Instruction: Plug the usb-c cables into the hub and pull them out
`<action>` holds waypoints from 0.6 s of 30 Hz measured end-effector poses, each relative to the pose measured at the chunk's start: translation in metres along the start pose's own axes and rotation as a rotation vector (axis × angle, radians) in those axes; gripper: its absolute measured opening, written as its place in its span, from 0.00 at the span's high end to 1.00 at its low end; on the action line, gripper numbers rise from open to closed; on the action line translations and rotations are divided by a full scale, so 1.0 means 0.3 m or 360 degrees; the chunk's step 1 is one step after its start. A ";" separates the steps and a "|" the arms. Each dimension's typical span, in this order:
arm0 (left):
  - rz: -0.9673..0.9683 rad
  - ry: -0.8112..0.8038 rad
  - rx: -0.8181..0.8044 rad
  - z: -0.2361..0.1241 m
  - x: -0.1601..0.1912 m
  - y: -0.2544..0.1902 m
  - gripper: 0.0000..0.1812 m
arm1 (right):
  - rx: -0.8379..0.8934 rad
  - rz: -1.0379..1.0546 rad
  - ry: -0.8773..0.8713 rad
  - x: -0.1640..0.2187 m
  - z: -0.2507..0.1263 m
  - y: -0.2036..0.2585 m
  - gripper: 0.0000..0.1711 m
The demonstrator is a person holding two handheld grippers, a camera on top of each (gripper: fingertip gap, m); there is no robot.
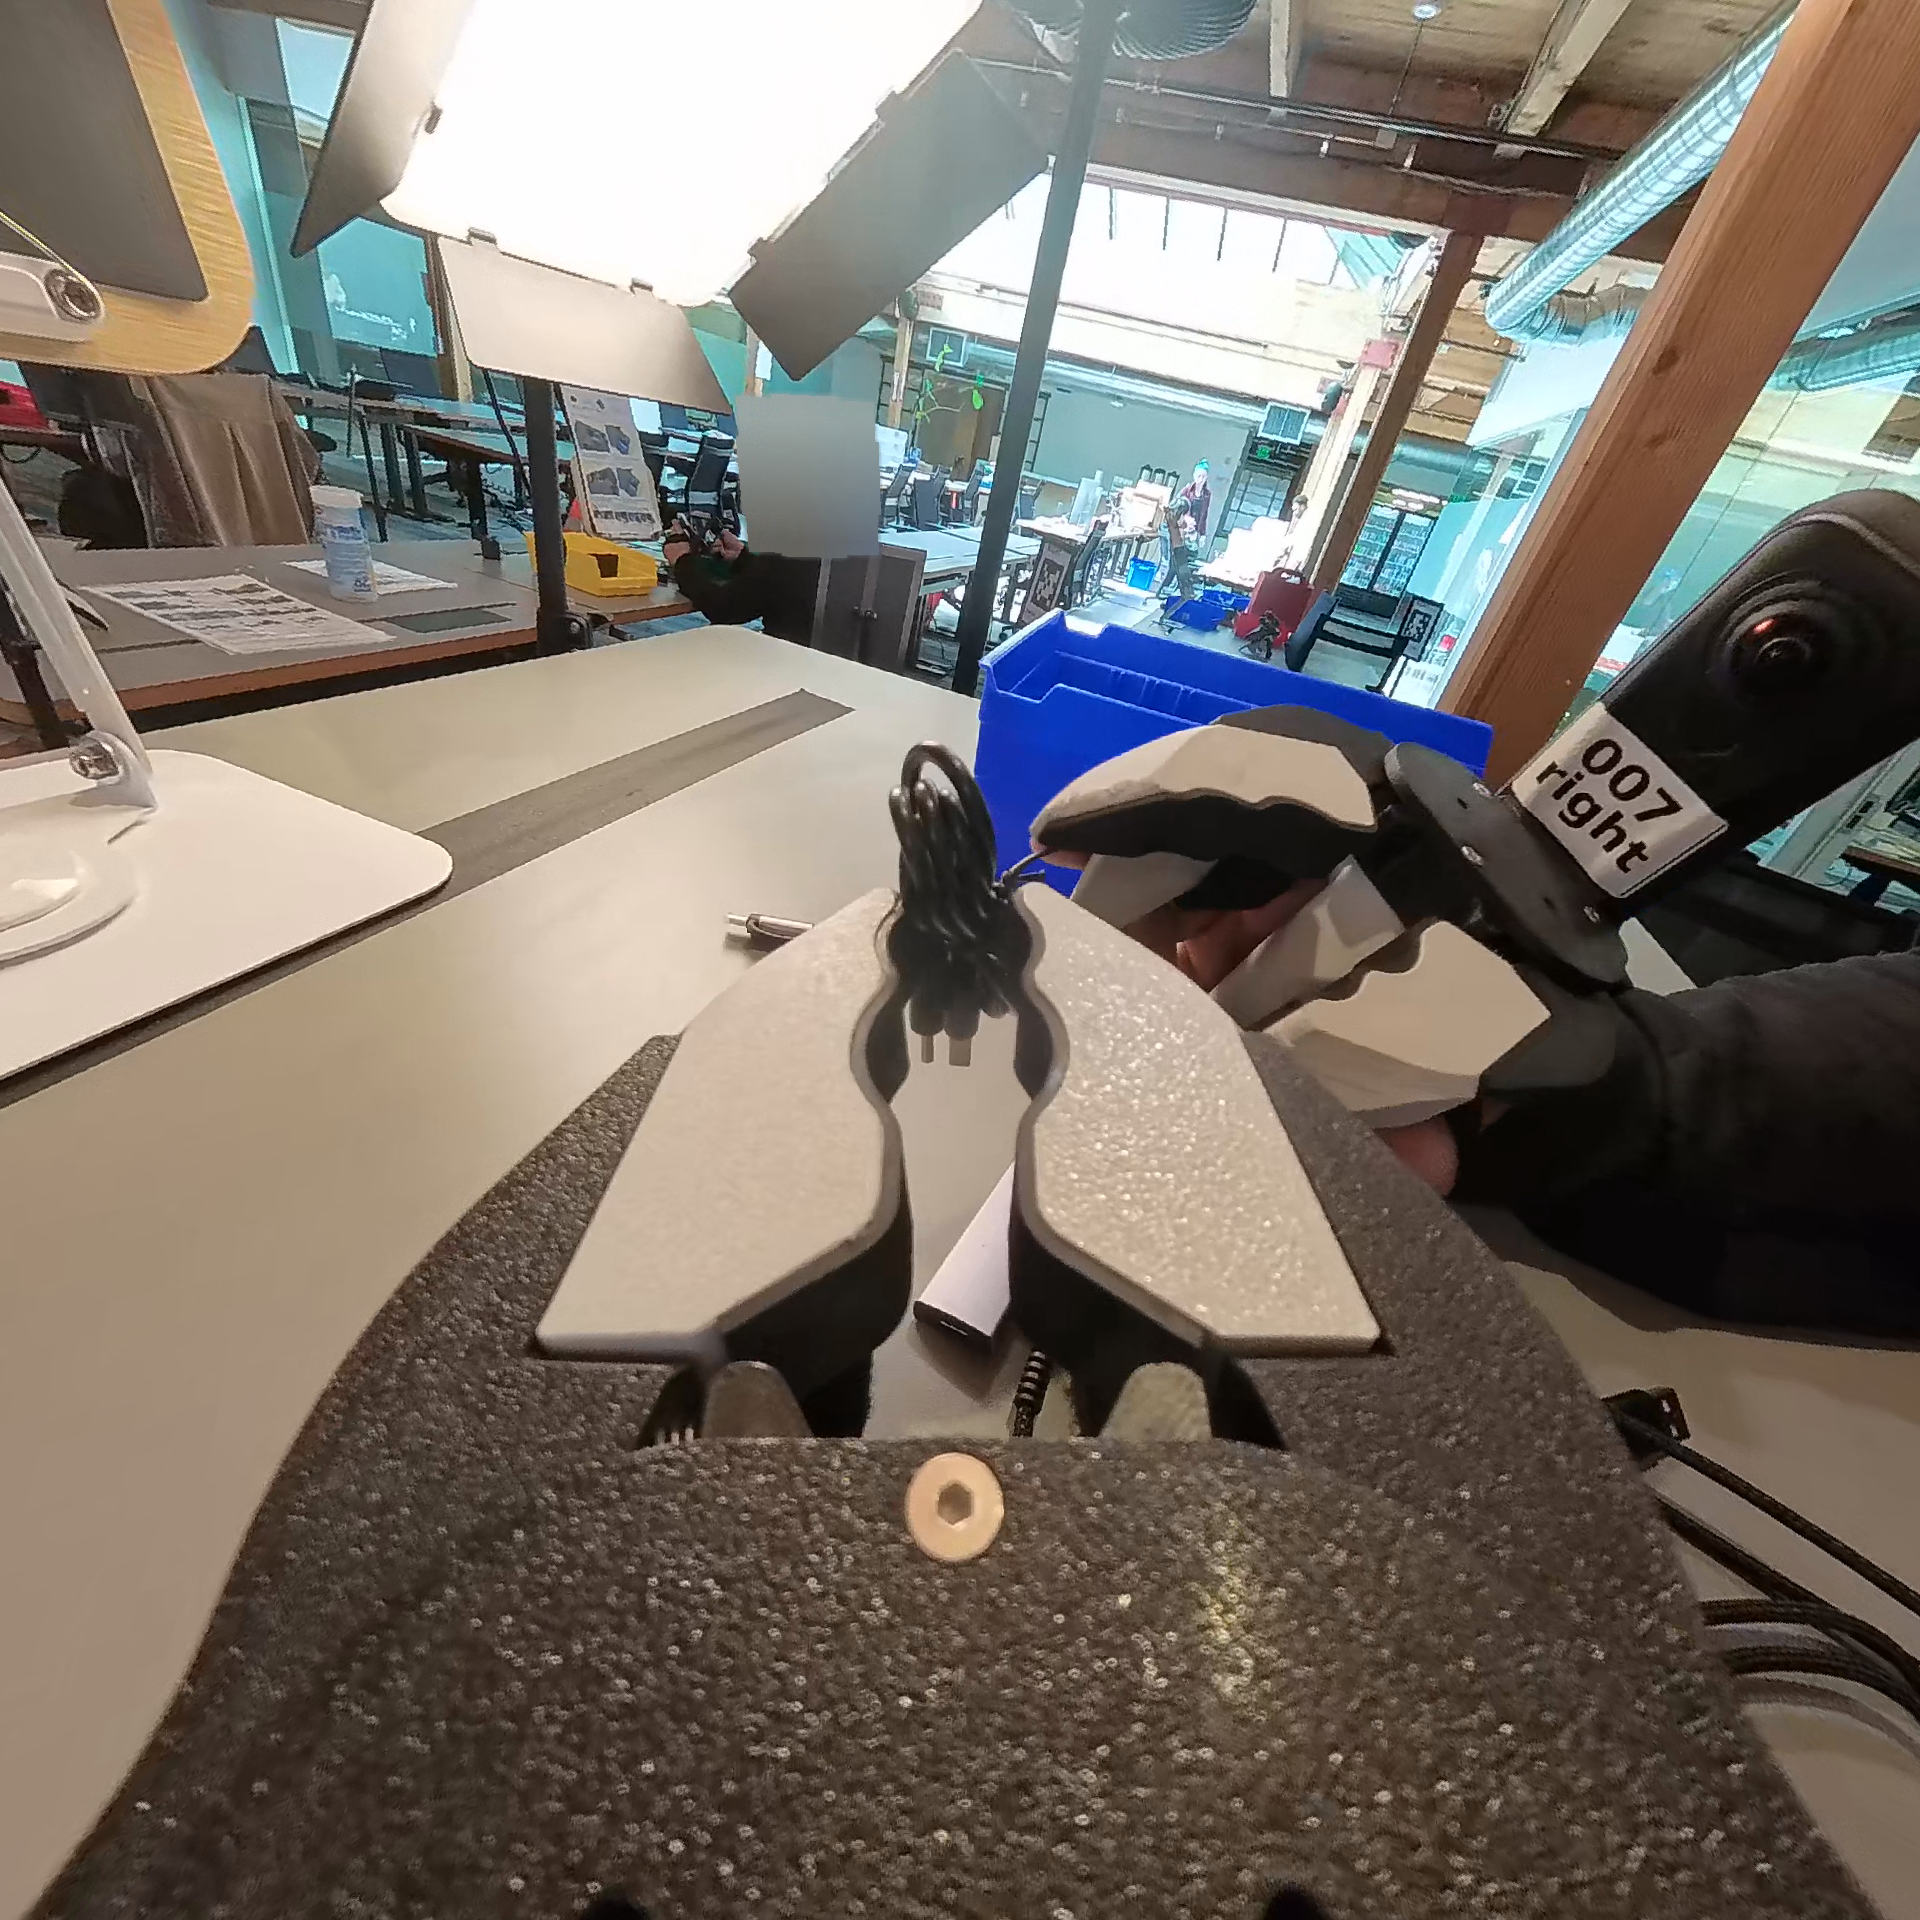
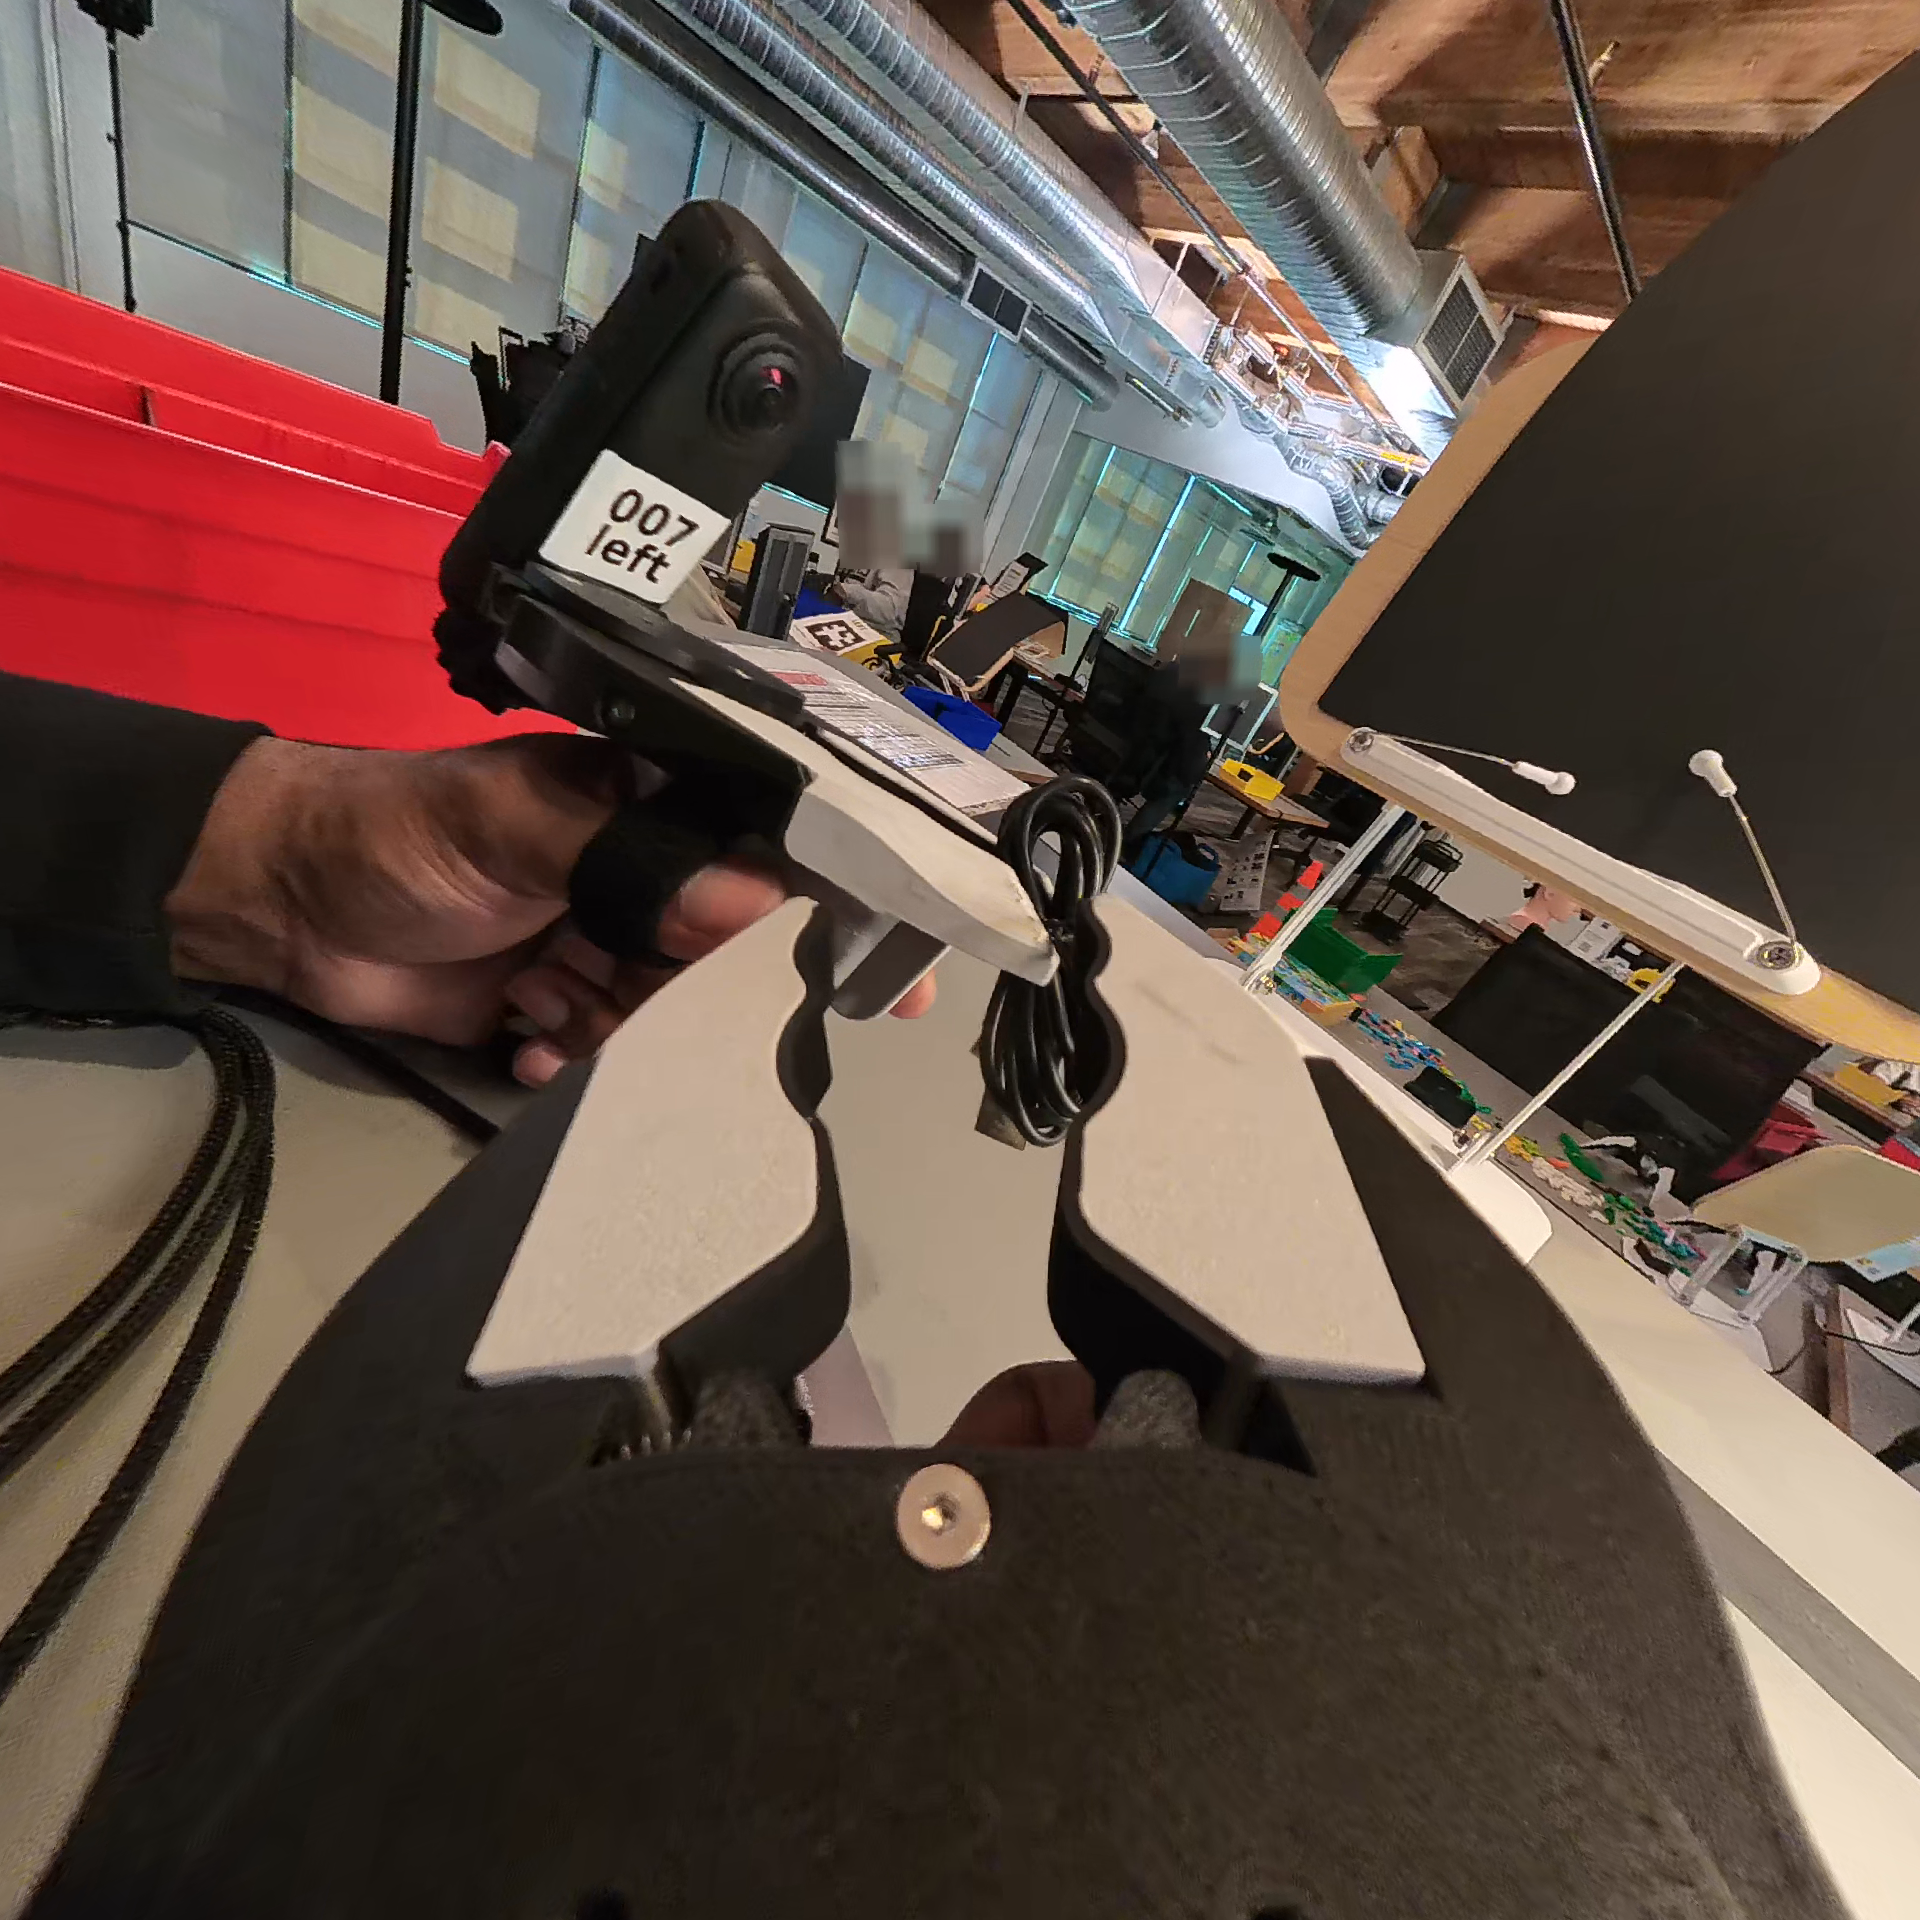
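While clamped at the left gripper (image 1: 951, 935) tips, coiled cable (image 1: 940, 873) lifted | right gripper (image 2: 940, 1029) narrowly parted beside coil

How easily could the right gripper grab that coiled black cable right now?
Probably easily. The right gripper has its jaws open on either side of the coiled black cable, with nothing between them. The left gripper is already clamped on the coil, so both would hold it.
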State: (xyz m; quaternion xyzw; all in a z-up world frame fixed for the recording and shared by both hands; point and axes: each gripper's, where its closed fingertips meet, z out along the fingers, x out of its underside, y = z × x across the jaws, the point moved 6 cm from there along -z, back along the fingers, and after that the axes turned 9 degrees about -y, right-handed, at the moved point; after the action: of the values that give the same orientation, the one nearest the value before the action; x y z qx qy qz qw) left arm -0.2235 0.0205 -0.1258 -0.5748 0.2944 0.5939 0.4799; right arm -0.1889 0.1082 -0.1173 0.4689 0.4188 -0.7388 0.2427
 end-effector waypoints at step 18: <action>-0.0085 -0.0074 0.0035 -0.015 -0.012 0.012 0.91 | -0.0005 -0.0045 -0.0068 -0.026 -0.004 0.011 0.78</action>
State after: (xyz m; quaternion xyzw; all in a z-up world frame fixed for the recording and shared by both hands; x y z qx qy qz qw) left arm -0.2253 0.0142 -0.1239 -0.5631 0.2743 0.5908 0.5086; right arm -0.1824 0.1073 -0.1118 0.4467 0.4211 -0.7514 0.2418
